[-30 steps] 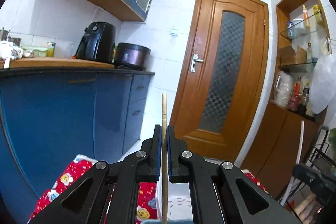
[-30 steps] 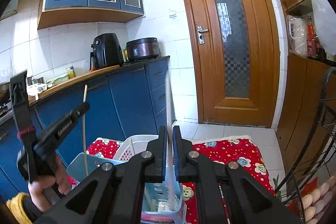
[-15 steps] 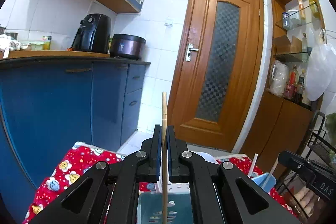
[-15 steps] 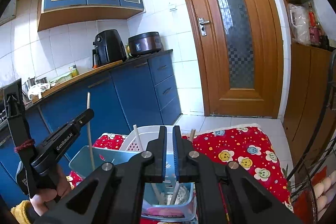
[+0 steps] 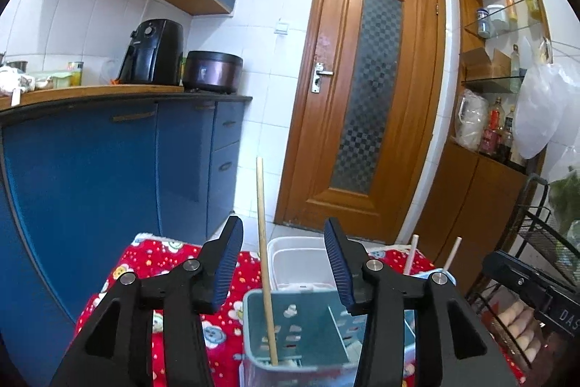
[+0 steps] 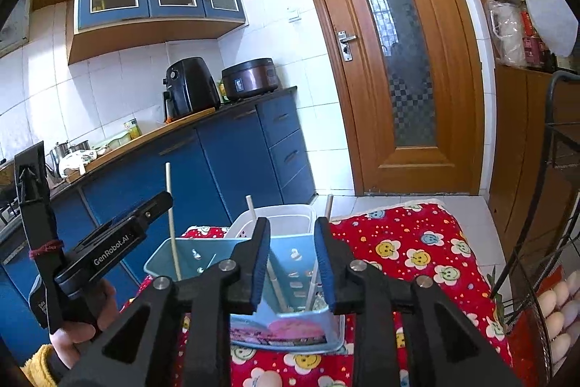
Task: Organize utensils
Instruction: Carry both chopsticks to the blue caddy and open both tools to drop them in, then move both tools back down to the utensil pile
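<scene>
Both claws have just been opening: a second ago the left claw point(image 5: 282, 263) pinched the wooden chopstick point(image 5: 264, 256) and the right claw point(image 6: 291, 258) pinched a white one, and now each stick stands free in the blue utensil holder point(image 6: 203, 256). From the left wrist view, the left claw's jaws stand wide apart, with the wooden chopstick upright between them, nearer the left pad but touching neither; its lower end rests inside the holder's near compartment. Two white chopsticks point(image 5: 411, 254) lean out of the holder's far side, beyond the right jaw. From the right wrist view, the right claw's jaws are parted a little and grip nothing; the white chopsticks point(image 6: 272, 274) stand tilted in the compartment just ahead of them, and the wooden chopstick point(image 6: 172, 223) rises from the holder's left end beside the left claw point(image 6: 159, 205), which a hand point(image 6: 78, 332) in a yellow sleeve point(image 6: 40, 367) carries. A white basket point(image 6: 290, 218) sits directly behind the holder. Both containers rest on a red cloth point(image 6: 417, 249) printed with smiling flowers; what the cloth covers I cannot tell
</scene>
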Motion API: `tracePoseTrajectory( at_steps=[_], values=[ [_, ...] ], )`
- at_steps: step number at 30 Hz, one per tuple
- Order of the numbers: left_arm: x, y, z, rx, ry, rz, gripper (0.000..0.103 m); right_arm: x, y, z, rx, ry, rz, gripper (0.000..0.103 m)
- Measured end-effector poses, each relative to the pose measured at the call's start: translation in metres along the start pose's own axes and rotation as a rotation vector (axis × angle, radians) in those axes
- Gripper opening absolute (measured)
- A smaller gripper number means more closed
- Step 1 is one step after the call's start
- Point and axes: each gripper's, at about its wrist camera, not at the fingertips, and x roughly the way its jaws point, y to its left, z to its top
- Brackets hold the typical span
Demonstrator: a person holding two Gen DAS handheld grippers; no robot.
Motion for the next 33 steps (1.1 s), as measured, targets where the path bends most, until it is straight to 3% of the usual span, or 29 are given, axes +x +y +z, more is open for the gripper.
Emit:
tracePoseTrajectory(
  at_steps=[16,24,33],
  values=[
    [-0.055,-0.001,-0.009,0.013,0.110,-0.034,0.050,-0.042,0.002,-0.028,0.036,0.096,-0.008,0.034],
    [-0.079,-0.007,-0.030,0.030,0.176,-0.055,0.050,-0.053,-0.001,-0.051,0.056,0.155,-0.009,0.034],
    [-0.092,-0.001,-0.058,-0.028,0.269,-0.071,0.050,-0.057,-0.009,-0.074,0.080,0.220,-0.013,0.035]
  ],
)
